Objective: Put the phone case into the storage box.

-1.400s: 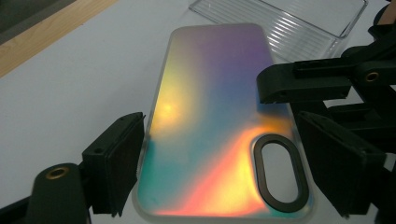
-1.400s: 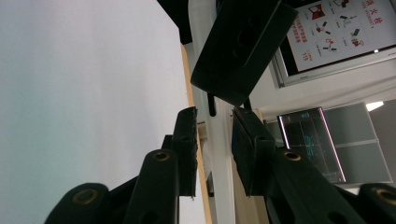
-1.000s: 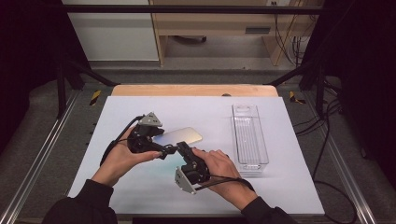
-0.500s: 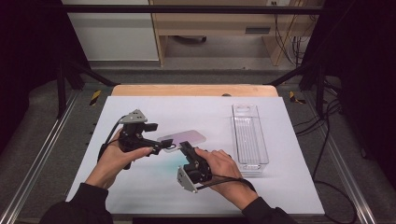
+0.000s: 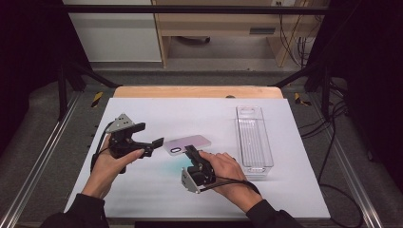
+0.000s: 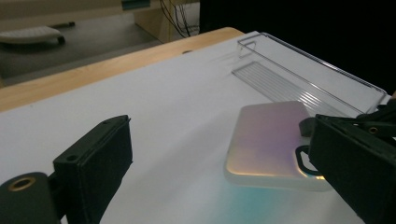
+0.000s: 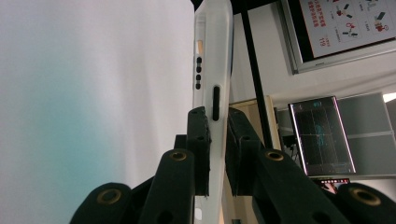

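Note:
A pale iridescent pink phone case (image 5: 187,143) lies low over the white table (image 5: 157,199), near the middle. My right gripper (image 5: 191,153) is shut on its near long edge. In the right gripper view both pads pinch the case's white rim (image 7: 212,56), and my right gripper (image 7: 217,119) has it edge-on. My left gripper (image 5: 149,137) hovers just left of the case's camera-cutout end. Its jaws have just been opening and hold nothing. In the left gripper view the case (image 6: 268,140) lies ahead of my wide-open left gripper (image 6: 219,135).
A long clear plastic tray (image 5: 254,137) stands on the right of the table, also visible as the clear tray (image 6: 299,74) beyond the case. A wooden strip (image 5: 197,91) runs along the table's far edge. Metal rails and cables flank both sides.
My left gripper has drawn back to the left, away from the case's end, and its jaws have spread wider. The right gripper stays where it was, clamped on the case.

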`<state>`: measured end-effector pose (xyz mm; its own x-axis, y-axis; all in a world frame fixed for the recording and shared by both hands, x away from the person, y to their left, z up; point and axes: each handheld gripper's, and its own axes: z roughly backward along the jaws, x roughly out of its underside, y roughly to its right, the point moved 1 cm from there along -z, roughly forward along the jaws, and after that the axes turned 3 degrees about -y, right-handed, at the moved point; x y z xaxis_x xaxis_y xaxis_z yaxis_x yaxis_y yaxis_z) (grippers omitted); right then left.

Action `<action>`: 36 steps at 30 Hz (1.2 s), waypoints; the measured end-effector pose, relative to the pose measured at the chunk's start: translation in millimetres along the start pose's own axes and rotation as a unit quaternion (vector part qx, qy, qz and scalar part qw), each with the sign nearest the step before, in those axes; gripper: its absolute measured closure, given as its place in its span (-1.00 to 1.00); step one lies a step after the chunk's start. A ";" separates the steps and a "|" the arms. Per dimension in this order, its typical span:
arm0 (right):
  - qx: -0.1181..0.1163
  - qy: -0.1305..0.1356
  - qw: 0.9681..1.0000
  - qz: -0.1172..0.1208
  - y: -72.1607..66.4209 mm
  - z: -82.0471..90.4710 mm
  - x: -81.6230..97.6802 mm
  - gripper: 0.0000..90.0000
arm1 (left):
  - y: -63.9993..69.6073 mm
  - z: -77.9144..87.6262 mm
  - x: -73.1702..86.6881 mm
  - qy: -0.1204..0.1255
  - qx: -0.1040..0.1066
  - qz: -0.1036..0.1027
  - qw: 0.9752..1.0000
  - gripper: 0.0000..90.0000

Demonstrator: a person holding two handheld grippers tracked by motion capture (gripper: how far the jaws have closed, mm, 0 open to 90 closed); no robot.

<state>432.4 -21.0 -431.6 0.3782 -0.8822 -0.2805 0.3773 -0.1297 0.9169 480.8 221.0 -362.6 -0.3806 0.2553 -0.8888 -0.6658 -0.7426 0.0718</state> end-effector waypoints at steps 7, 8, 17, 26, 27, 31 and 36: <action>-0.001 -0.003 1.000 -0.005 -0.5 0.1 3.8 0.81 | -5.8 14.3 8.9 0.041 -0.040 0.005 0.998 -0.88; -0.001 -0.003 1.000 -0.004 0.2 -0.1 4.8 0.81 | -6.2 16.3 10.5 0.045 -0.047 0.002 0.998 -0.88; -0.004 -0.010 1.000 -0.022 6.8 -3.7 11.4 0.81 | -12.0 27.3 41.3 0.078 -0.127 -0.006 0.989 -0.96; -0.013 -0.015 0.998 -0.057 16.0 -7.9 15.7 0.81 | -5.4 28.1 83.4 0.095 -0.148 -0.004 0.984 -0.97; -0.015 -0.013 0.998 -0.059 17.4 -8.3 16.0 0.81 | -3.8 27.5 87.4 0.097 -0.145 -0.005 0.985 -0.97; -0.023 -0.015 0.996 -0.084 22.2 -7.8 16.9 0.81 | 0.8 25.0 96.2 0.096 -0.149 -0.021 0.984 -0.97; -0.028 -0.015 0.995 -0.095 27.8 -7.0 15.5 0.81 | 1.0 27.6 104.2 0.098 -0.153 -0.031 0.983 -0.97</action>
<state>454.7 -35.1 -412.5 0.2705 -0.8573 -0.4380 0.4862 -0.2710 0.8308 422.8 264.0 -442.6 -0.1942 0.2030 -0.9597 -0.4478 -0.8888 -0.0973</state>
